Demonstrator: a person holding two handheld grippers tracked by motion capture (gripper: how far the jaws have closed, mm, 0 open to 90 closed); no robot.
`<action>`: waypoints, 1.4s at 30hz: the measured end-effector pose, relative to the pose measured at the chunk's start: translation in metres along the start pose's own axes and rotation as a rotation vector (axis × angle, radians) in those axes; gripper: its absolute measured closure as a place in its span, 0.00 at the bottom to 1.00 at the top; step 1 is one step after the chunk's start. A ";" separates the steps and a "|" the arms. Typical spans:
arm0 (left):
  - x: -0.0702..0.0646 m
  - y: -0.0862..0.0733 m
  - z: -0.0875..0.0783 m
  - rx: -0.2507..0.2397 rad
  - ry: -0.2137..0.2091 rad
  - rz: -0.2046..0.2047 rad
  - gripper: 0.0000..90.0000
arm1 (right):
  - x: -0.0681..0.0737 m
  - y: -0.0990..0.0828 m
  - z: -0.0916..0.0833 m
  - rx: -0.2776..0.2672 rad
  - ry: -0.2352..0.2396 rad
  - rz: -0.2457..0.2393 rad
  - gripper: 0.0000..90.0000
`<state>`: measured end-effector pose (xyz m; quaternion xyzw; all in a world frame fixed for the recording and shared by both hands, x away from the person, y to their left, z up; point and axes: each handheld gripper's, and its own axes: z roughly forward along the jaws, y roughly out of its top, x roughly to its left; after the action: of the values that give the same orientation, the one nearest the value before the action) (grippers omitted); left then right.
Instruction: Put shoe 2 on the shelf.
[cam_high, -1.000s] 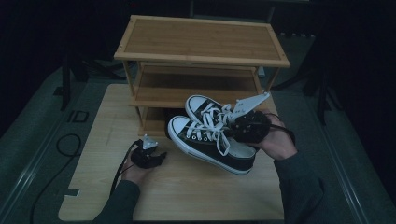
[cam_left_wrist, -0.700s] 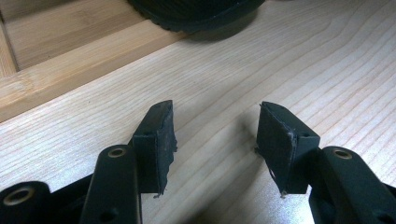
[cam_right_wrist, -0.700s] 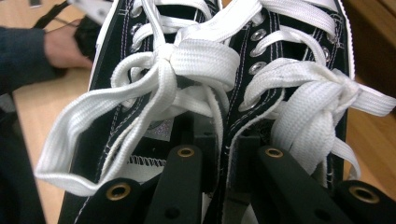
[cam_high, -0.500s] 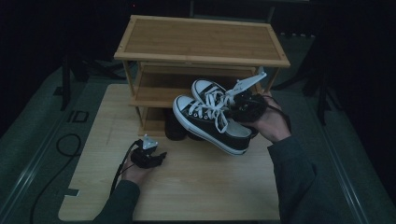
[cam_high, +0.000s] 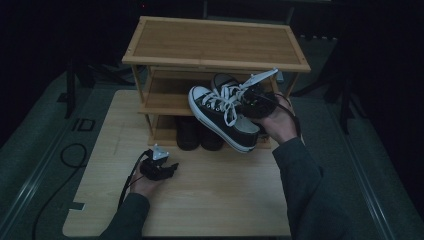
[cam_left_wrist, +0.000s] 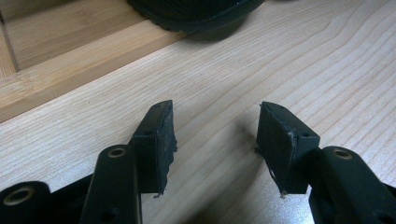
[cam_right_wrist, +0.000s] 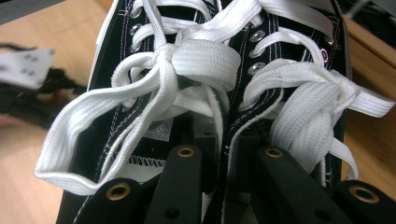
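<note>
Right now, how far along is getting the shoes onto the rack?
Done: a dark pair sits on the bottom shelf. In hand: the right hand-held gripper pinches both sneakers by their inner edges, in front of the middle shelf. Left: setting them down. The left hand-held gripper rests open.

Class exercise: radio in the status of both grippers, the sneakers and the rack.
Right gripper shut on pair of sneakers, held up at shoe rack. Left gripper open on table. Dark shoes occupy bottom shelf.
</note>
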<state>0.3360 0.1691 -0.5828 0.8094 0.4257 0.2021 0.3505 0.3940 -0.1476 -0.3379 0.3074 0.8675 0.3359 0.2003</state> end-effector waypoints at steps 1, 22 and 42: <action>0.000 0.000 0.000 0.000 0.000 0.000 0.52 | 0.000 0.001 0.001 0.000 -0.015 0.008 0.94; 0.000 0.000 0.000 -0.002 -0.001 0.001 0.52 | 0.007 0.013 0.013 -0.075 -0.219 0.129 0.94; 0.000 0.000 0.000 -0.002 0.001 -0.003 0.52 | -0.007 0.011 0.011 -0.039 -0.201 0.014 0.65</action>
<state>0.3358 0.1688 -0.5830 0.8082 0.4267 0.2027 0.3515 0.4095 -0.1406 -0.3370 0.3416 0.8341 0.3215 0.2901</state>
